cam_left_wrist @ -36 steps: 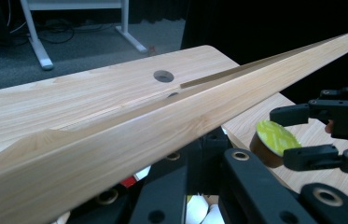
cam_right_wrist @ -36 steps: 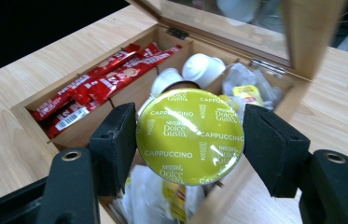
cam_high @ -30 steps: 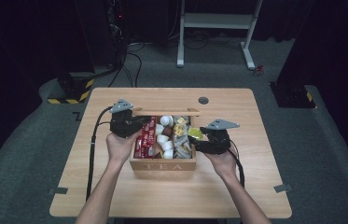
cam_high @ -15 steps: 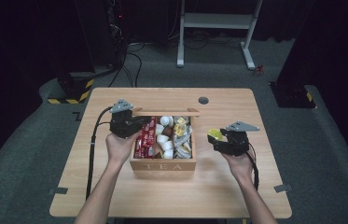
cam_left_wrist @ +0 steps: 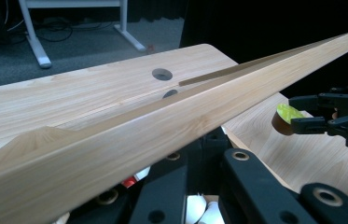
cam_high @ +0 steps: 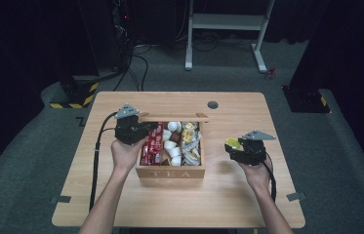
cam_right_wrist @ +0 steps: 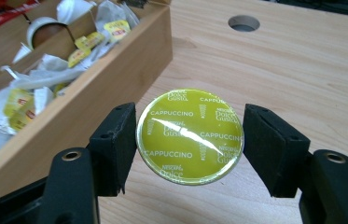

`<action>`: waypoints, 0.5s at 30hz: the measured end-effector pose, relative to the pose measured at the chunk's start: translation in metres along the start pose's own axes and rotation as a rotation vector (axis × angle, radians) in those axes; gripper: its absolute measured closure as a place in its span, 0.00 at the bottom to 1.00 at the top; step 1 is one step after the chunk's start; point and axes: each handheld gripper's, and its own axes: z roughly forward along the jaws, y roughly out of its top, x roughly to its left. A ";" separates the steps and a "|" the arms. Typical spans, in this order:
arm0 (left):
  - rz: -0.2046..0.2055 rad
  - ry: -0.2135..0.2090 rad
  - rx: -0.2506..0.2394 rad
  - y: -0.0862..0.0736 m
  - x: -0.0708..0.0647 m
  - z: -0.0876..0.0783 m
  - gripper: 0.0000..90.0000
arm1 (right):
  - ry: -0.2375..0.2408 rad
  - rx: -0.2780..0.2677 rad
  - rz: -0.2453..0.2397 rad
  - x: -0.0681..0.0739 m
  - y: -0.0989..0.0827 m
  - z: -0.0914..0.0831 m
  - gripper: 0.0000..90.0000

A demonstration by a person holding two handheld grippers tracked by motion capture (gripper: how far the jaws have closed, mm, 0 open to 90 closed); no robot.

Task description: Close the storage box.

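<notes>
From the high view, a wooden tea box [cam_high: 171, 171] sits in the middle of the worktop [cam_high: 121, 204]. The left gripper [cam_high: 146, 129] is at the box's left back corner, by the raised lid [cam_high: 172, 117]. The right gripper [cam_high: 232, 146] is out to the right of the box, above the bare wood, and holds a coffee pod [cam_high: 232, 144] with a green top. The room around is dark, with grey carpet and a white metal stand [cam_high: 228, 34] at the back.

In the left gripper view, the lid [cam_left_wrist: 162, 135] slants across, just over the black jaws. I think this gripper is clamped on the lid to keep it open. Far off, the pod [cam_left_wrist: 284, 117] shows in the right gripper [cam_left_wrist: 297, 114].

In the right gripper view, the pod [cam_right_wrist: 190, 135] sits between the two pads, gripped by its sides, green top facing up. The box [cam_right_wrist: 92, 107] is to its left, full of tea bags [cam_right_wrist: 31, 100].

The step looks like taking the pod out of the box. Next, I think, it should go down softly onto the wood, then the jaws let go.
</notes>
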 end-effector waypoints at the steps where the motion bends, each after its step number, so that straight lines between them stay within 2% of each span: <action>1: 0.004 0.001 0.001 0.000 0.000 0.000 1.00 | -0.003 0.002 0.005 -0.001 -0.001 0.001 0.41; 7: 0.004 -0.001 -0.012 -0.002 0.000 0.000 1.00 | -0.022 0.010 -0.002 -0.004 -0.006 0.007 0.41; 11: 0.005 0.004 -0.017 -0.004 -0.001 0.000 1.00 | -0.034 0.044 -0.010 -0.007 -0.012 0.015 0.41; 15: 0.006 0.000 -0.013 -0.005 -0.001 0.000 1.00 | -0.037 0.045 -0.017 -0.008 -0.013 0.019 0.41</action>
